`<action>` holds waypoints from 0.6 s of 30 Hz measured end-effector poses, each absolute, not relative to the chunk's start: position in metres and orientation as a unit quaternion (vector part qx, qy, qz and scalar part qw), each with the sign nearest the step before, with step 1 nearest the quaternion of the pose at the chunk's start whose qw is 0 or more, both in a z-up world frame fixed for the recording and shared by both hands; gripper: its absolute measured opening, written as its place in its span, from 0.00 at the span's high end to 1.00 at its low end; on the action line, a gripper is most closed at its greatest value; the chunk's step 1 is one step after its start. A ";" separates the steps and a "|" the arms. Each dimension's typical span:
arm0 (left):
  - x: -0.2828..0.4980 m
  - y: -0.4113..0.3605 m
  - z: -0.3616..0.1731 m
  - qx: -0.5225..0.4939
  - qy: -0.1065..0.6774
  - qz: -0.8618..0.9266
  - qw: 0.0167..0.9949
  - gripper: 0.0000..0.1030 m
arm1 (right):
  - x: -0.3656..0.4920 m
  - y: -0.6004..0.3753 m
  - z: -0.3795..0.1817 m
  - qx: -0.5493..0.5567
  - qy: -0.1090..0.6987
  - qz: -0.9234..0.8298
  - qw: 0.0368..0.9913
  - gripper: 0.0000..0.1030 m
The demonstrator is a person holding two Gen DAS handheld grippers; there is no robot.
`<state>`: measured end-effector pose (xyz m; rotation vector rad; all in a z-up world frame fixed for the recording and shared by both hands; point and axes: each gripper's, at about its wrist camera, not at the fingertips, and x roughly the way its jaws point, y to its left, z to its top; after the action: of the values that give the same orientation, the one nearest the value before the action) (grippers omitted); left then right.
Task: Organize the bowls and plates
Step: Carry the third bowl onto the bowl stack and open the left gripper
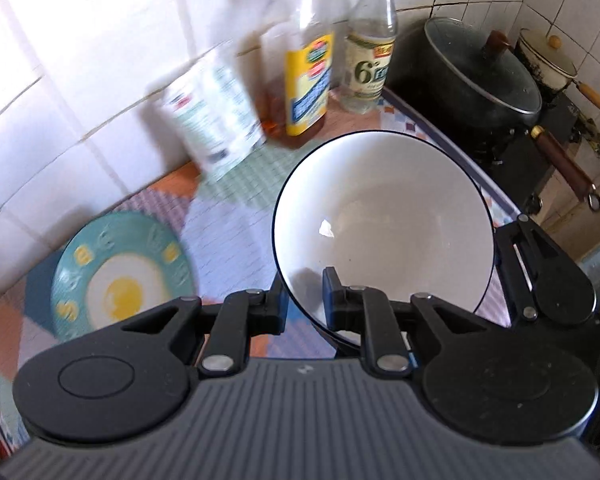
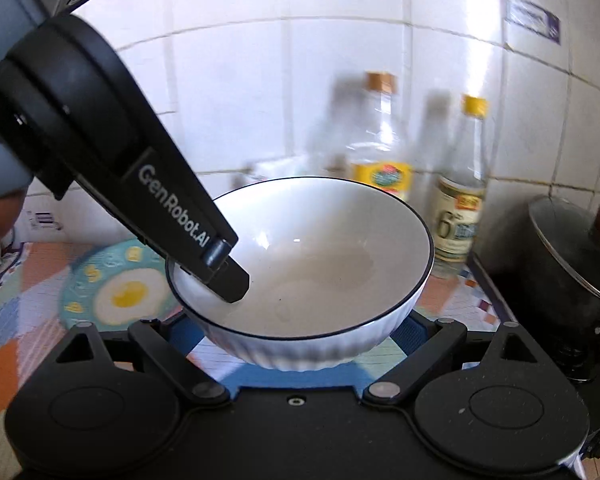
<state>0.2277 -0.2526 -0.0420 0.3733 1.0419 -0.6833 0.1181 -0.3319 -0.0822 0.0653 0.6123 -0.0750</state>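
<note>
The left claw [image 1: 304,300] is closed on the rim of a white bowl [image 1: 384,220] with a dark edge, one finger inside and one outside, holding it clear above the patterned worktop [image 1: 228,220]. The right claw [image 2: 300,328] sits under and around the bowl's ribbed base with its jaws wide; whether its pads press the bowl cannot be told. A teal plate [image 1: 120,276] with a fried-egg design lies on the worktop to the left, and two bottles [image 1: 308,60] stand by the tiled wall beside a lidded black pot [image 1: 480,76].
</note>
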 end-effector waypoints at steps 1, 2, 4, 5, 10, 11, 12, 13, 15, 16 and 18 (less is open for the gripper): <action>0.227 -0.240 -0.041 0.170 0.488 -0.319 0.794 0.85 | 0.117 -0.322 -0.081 0.029 0.301 -0.034 0.952 0.06; 0.225 -0.228 -0.041 0.167 0.491 -0.319 0.793 0.85 | 0.115 -0.311 -0.080 0.025 0.302 -0.031 0.953 0.06; 0.222 -0.203 -0.043 0.161 0.498 -0.315 0.792 0.85 | 0.114 -0.290 -0.079 0.018 0.307 -0.022 0.951 0.06; 0.220 -0.192 -0.045 0.157 0.502 -0.312 0.791 0.85 | 0.113 -0.280 -0.078 0.015 0.310 -0.017 0.951 0.06; 0.210 -0.143 -0.064 0.148 0.529 -0.296 0.781 0.85 | 0.117 -0.235 -0.087 0.017 0.336 0.007 0.942 0.06; 0.209 -0.137 -0.068 0.147 0.533 -0.294 0.779 0.85 | 0.114 -0.227 -0.089 0.021 0.341 0.010 0.940 0.06; 0.209 -0.131 -0.072 0.144 0.538 -0.292 0.778 0.85 | 0.113 -0.221 -0.092 0.023 0.347 0.013 0.938 0.06; 0.208 -0.125 -0.076 0.141 0.542 -0.290 0.776 0.85 | 0.113 -0.215 -0.094 0.024 0.352 0.015 0.935 0.06; 0.208 -0.116 -0.083 0.128 0.552 -0.288 0.772 0.85 | 0.111 -0.205 -0.099 0.021 0.365 0.024 0.931 0.06; 0.209 -0.112 -0.086 0.122 0.556 -0.287 0.770 0.85 | 0.112 -0.202 -0.101 0.019 0.370 0.029 0.928 0.06; 0.211 -0.105 -0.093 0.109 0.566 -0.284 0.766 0.85 | 0.110 -0.196 -0.105 0.013 0.380 0.038 0.924 0.06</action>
<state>0.2114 -0.1049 -0.0927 0.2378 1.2301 -0.6165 0.1096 -0.1963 -0.1049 0.0274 0.7799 0.0789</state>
